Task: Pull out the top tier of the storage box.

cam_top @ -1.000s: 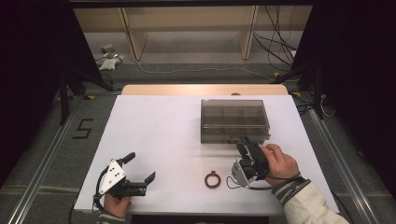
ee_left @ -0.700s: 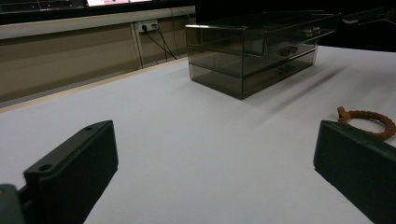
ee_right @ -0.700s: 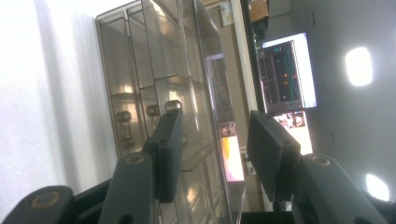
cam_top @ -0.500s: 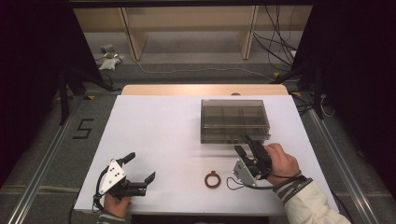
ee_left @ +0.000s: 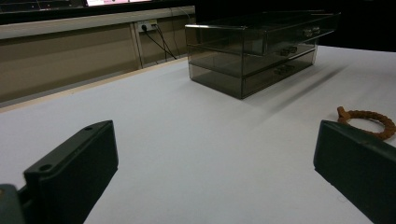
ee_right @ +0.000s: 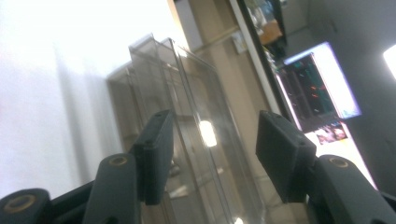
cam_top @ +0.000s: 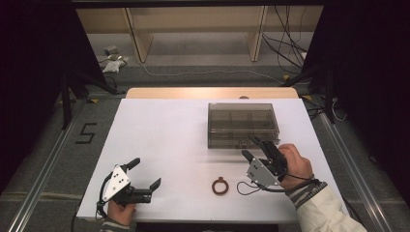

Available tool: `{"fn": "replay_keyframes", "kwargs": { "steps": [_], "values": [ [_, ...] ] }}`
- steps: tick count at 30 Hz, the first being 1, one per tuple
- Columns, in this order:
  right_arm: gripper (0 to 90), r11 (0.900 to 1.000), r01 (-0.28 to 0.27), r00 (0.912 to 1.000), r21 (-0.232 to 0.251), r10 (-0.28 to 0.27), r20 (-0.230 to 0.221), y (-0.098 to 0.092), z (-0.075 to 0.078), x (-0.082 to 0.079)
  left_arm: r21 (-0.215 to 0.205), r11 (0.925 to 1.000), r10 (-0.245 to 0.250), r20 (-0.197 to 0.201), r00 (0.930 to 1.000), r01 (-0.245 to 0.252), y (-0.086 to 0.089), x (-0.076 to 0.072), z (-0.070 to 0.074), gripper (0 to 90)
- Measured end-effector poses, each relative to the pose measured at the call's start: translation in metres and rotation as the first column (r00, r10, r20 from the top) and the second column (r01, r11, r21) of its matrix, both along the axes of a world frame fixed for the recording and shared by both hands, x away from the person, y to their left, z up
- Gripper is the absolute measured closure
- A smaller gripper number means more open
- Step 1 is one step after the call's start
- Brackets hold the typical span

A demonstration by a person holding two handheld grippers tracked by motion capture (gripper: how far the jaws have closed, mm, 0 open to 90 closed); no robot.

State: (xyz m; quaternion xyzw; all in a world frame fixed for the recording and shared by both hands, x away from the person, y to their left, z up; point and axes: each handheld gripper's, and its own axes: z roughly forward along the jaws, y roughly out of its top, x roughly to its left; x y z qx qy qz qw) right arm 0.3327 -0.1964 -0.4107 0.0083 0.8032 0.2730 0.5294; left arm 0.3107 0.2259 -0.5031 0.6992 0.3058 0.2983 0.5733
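Right gripper [cam_top: 257,147] has risen slightly toward the front of the smoked drawer box [cam_top: 242,124], its jaws having just been opening, nothing between them. Left gripper [cam_top: 145,174] rests at the near edge, jaws wide apart. Brown ring [cam_top: 220,185] lies on the table [cam_top: 164,130] between both grippers.

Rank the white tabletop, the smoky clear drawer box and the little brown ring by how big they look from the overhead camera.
1. White tabletop, by far the largest.
2. Clear drawer box.
3. Brown ring, the smallest, though it lies nearer the camera than the box.
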Motion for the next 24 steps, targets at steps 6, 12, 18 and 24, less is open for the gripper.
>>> {"fn": "replay_keyframes", "kwargs": {
  "steps": [6, 12, 18, 24],
  "values": [
    [48.8, 0.995, -0.031, 0.9923, 0.091, 0.041, -0.117, -0.005, 0.013, 0.005, 0.000, 1.0000, 0.000, -0.001, 1.0000, 0.000, 0.000, 0.000, 0.000, 0.0],
    [51.5, 0.987, -0.049, 0.9755, 0.152, 0.080, -0.205, -0.011, 0.027, 0.013, 0.000, 1.0000, 0.001, -0.001, 1.0000, -0.001, 0.000, 0.000, 0.000, 0.0],
    [52.0, 0.978, -0.061, 0.9507, 0.199, 0.118, -0.287, -0.017, 0.035, 0.022, 0.001, 1.0000, 0.000, -0.002, 1.0000, 0.000, 0.000, 0.000, 0.000, 0.0],
    [54.5, 0.964, -0.049, 0.9097, 0.260, 0.151, -0.387, -0.026, 0.039, 0.036, 0.000, 1.0000, 0.001, -0.003, 1.0000, -0.001, 0.000, 0.000, 0.000, 0.0]
  ]
}}
